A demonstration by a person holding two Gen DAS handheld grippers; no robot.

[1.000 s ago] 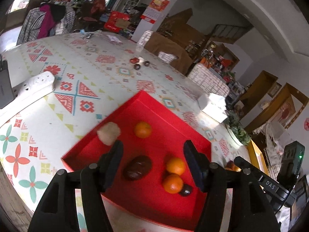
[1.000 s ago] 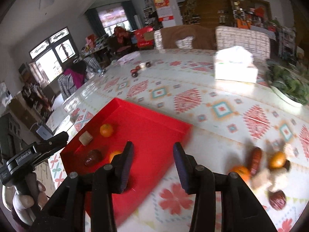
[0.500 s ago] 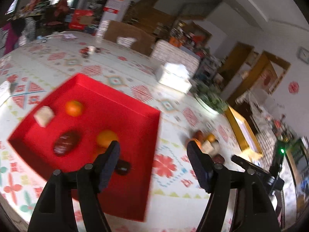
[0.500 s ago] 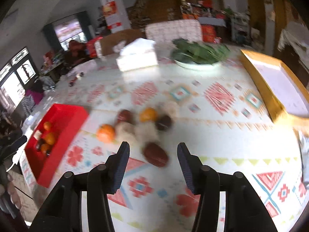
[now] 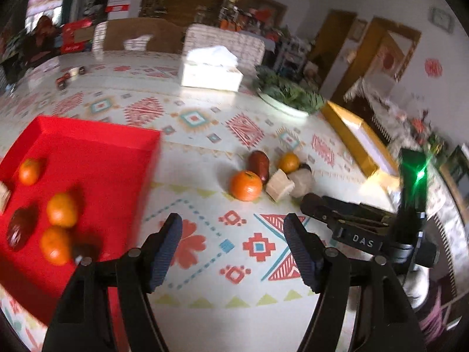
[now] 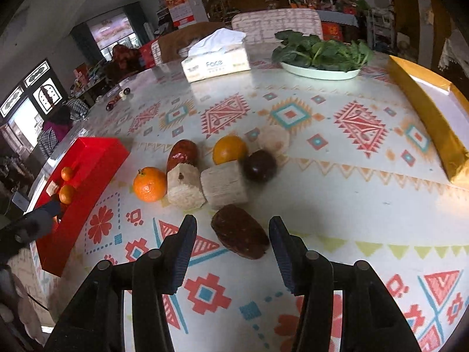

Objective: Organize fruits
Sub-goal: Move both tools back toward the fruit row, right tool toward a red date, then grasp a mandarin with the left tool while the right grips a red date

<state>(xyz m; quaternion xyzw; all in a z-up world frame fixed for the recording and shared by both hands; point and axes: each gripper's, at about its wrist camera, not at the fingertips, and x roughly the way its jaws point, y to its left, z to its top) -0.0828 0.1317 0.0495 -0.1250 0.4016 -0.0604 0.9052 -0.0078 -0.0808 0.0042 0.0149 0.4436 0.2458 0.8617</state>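
A red tray (image 5: 88, 152) lies on the left of the patterned table and holds several oranges (image 5: 61, 209) and a dark red fruit (image 5: 20, 230); it also shows in the right wrist view (image 6: 88, 158). A loose pile lies on the cloth: an orange (image 6: 149, 184), pale cut chunks (image 6: 224, 186), a dark plum (image 6: 260, 165) and dark red fruits. My right gripper (image 6: 233, 234) is open, its jaws either side of the nearest dark red fruit (image 6: 240, 236). My left gripper (image 5: 233, 228) is open and empty above the cloth, short of the orange (image 5: 245, 185).
A tissue box (image 6: 215, 58), a plate of greens (image 6: 321, 55) and a gold-rimmed tray (image 6: 428, 117) stand at the far and right side of the table. Small items (image 6: 118, 99) lie far left. The right gripper's body (image 5: 366, 234) shows in the left wrist view.
Both grippers have swung right, away from the red tray and toward the loose pile. The right gripper has closed in on the near dark red fruit. Both stay open.
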